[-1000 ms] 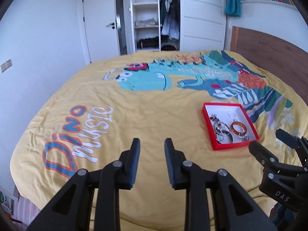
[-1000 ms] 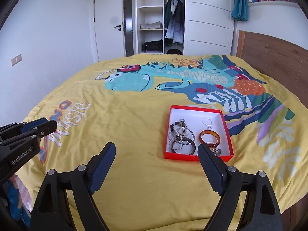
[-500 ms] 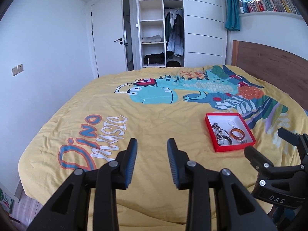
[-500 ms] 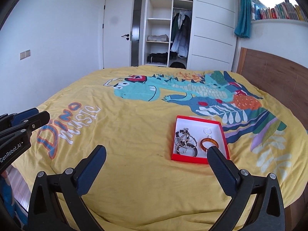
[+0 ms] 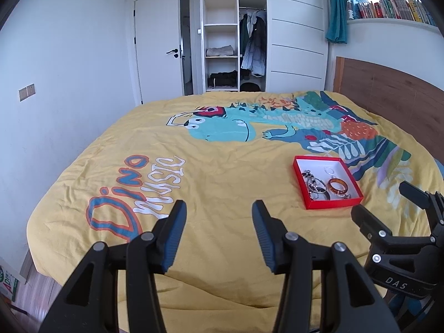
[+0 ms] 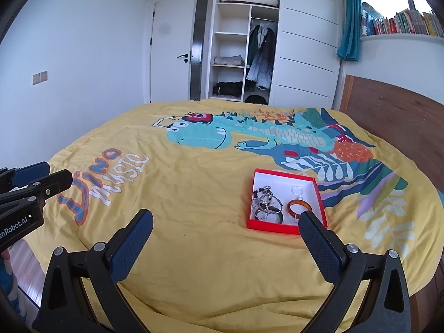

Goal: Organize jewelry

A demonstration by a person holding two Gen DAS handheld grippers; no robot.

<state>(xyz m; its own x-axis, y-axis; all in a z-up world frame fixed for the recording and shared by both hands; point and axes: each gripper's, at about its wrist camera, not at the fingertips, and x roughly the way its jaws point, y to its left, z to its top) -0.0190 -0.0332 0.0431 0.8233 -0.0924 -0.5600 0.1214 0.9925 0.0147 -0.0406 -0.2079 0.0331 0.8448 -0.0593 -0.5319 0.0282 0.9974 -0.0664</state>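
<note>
- the left gripper (image 5: 217,216) has just been opening its jaws, with nothing between them; the right gripper (image 6: 226,226) stands wide open and empty.
- the red box (image 6: 319,198) lies on the yellow bedcover (image 6: 194,183), right of centre, with the jewelry (image 6: 267,204) inside.
- for a good next pick, i would come slowly from above and take only one piece.

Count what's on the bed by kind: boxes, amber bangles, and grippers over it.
Red box: 1
Amber bangle: 1
Silver and beaded pieces: tangled, cannot count
Grippers: 2, left and right, both open and empty
Total countable: 4
</note>
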